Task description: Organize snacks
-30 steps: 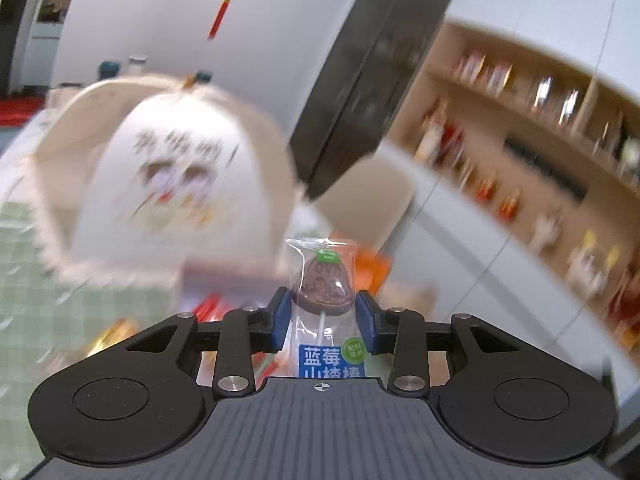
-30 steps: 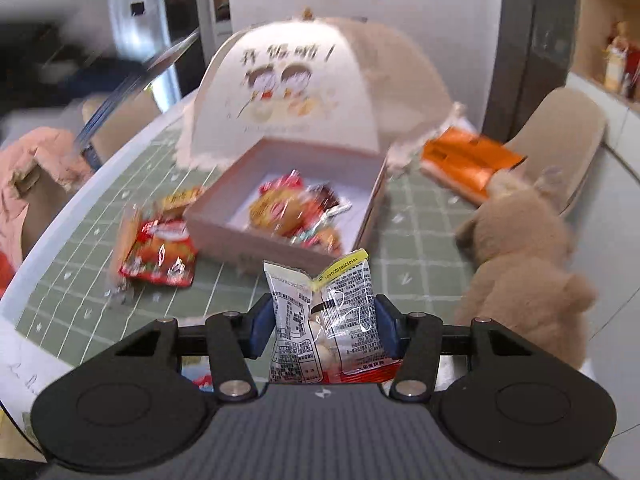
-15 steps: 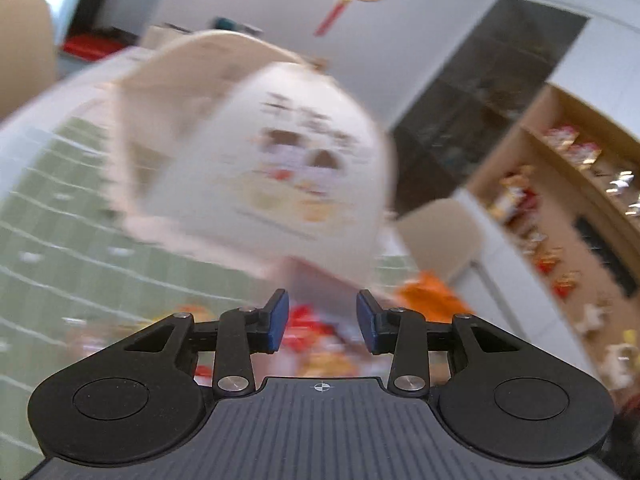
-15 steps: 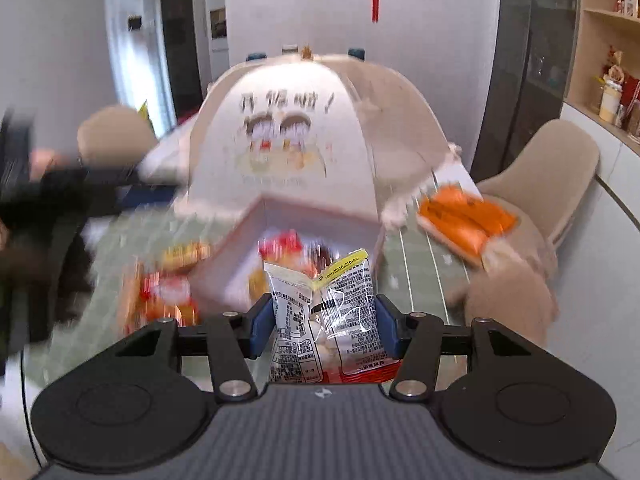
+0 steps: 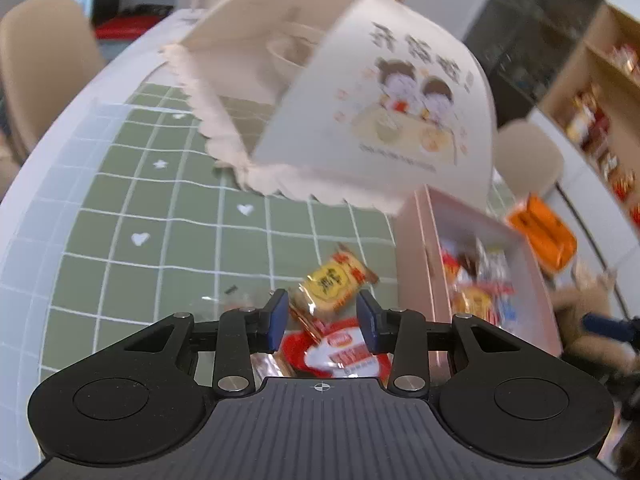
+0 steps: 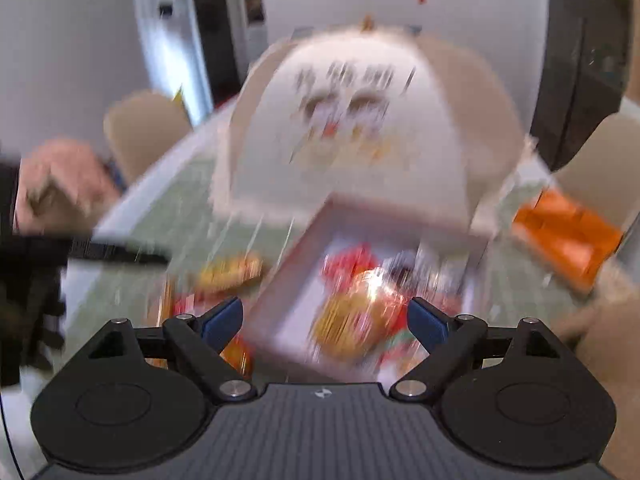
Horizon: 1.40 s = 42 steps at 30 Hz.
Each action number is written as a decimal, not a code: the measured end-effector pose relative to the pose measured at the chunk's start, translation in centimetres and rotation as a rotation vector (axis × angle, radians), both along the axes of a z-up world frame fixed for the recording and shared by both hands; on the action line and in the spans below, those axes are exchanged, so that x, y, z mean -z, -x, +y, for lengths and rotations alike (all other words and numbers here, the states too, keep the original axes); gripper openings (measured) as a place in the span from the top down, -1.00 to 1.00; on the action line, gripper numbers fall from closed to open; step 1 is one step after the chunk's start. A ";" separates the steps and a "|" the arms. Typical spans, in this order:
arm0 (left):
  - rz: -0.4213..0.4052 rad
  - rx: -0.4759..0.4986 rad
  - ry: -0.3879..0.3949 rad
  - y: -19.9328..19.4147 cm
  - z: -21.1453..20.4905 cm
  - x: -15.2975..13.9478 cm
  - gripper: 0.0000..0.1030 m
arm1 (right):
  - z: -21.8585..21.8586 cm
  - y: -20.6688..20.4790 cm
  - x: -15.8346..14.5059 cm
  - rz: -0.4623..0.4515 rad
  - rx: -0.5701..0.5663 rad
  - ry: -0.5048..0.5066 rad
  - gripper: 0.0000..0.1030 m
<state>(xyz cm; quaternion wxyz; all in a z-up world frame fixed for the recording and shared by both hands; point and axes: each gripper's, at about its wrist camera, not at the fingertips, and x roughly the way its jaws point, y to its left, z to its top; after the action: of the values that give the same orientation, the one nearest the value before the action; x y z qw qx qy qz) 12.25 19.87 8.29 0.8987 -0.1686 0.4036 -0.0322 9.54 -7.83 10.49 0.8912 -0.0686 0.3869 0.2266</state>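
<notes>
My left gripper (image 5: 323, 318) is half open with nothing clamped. It hovers low over loose snacks on the green checked cloth. A yellow packet (image 5: 332, 286) lies just beyond its tips and a red packet (image 5: 344, 354) lies under them. The pink box (image 5: 412, 280) with several snacks (image 5: 476, 280) stands to its right. In the blurred right wrist view my right gripper (image 6: 325, 318) is opening wide above the pink box (image 6: 280, 280). Nothing is between its pads. Wrapped snacks (image 6: 360, 312) lie in the box below.
A large domed food cover (image 5: 360, 120) stands behind the box. An orange package (image 6: 568, 240) and a brown plush toy (image 6: 612, 340) sit at the right. More packets (image 6: 230, 270) lie left of the box. Beige chairs (image 5: 44, 60) ring the table.
The left gripper no longer holds the lollipop and has swung down toward the loose packets. The right gripper has let go of its clear packet, spread its jaws, and moved over the box.
</notes>
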 end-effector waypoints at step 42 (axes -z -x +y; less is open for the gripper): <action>0.053 -0.115 0.034 11.8 -0.4 3.2 0.65 | 9.0 -4.2 -0.8 0.156 -0.149 -0.079 -0.75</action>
<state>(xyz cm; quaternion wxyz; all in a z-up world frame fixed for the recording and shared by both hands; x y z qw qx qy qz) 0.49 19.51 5.08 0.8851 -0.2077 0.4162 0.0168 13.76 1.13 11.29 0.8410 -0.0441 0.4399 0.3118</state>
